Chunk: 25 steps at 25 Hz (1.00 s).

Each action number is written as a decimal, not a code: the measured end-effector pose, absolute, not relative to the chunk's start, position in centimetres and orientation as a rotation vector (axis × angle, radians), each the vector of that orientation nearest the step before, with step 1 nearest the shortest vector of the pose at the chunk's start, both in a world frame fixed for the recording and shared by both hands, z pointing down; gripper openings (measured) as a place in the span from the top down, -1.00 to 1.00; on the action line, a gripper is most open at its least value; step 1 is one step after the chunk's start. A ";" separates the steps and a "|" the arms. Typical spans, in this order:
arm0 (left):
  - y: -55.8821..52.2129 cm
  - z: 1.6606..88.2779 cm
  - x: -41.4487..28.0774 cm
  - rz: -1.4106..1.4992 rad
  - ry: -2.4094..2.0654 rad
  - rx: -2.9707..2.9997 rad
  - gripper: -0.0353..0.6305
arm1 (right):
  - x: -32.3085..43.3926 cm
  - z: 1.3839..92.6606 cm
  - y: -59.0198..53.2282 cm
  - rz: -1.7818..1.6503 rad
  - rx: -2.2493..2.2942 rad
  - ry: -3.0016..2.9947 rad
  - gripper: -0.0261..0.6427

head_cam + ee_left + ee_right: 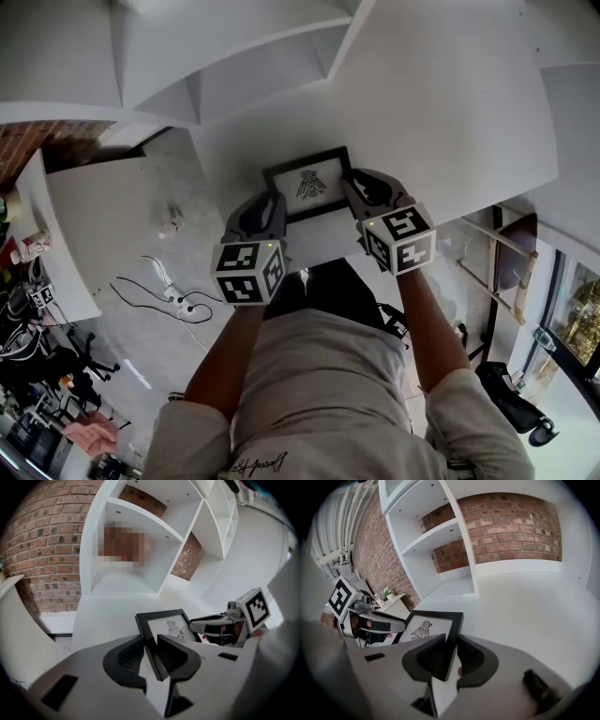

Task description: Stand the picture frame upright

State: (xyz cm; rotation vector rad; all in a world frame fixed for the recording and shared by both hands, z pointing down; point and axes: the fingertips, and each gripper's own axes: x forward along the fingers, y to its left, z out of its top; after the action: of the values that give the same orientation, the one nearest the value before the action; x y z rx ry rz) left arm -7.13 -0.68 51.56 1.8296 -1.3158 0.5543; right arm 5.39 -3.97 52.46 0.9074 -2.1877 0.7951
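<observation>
**Desk:** Grey plastic at far left, then?

**Photographer:** Left gripper, held out over a white tabletop, marker cube facing up toward the head camera. Closed on the left side bar of the black picture frame. Dark ribbed pads pressed against that bar from both sides, set only as far apart as the bar is thick.

**Desk:** And in the middle?

**Photographer:** Picture frame itself, spanning the gap between the two grippers, close to the tabletop's near edge. Glass side up toward the head camera, top bar pointing away from the person. Small dark drawing of a winged figure on a pale mat. Cannot tell whether the lower bar touches the surface.

**Desk:** Right side?

**Photographer:** Right gripper, mirroring the other. Shut on the frame's right side bar, pads tight to the black moulding, nothing else between them. Bare forearms reaching in from below.

**Desk:** Background?

**Photographer:** White open shelving at the back of the tabletop, red brick wall behind.
</observation>
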 end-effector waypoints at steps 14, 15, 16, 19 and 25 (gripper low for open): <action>-3.9 48.6 -6.8 0.560 -1.339 1.954 0.60 | 5.9 49.7 -6.8 0.741 1.026 -2.239 0.66; -4.2 48.3 -6.8 0.558 -1.344 1.961 0.60 | 5.9 49.6 -7.2 0.730 1.042 -2.255 0.66; -4.5 48.1 -6.9 0.556 -1.348 1.968 0.60 | 5.9 49.4 -7.6 0.720 1.054 -2.270 0.66; -5.5 47.4 -7.0 0.547 -1.364 1.989 0.60 | 5.7 48.7 -8.7 0.696 1.067 -2.299 0.66; -7.2 46.2 -7.1 0.540 -1.390 2.033 0.60 | 5.7 47.5 -10.3 0.670 1.087 -2.326 0.66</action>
State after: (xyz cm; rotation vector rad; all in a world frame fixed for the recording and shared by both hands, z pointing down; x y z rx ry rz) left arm -7.09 -7.25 46.24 2.0326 -1.3895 0.5401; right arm 5.65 -10.33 47.47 1.0871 -2.3256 0.6697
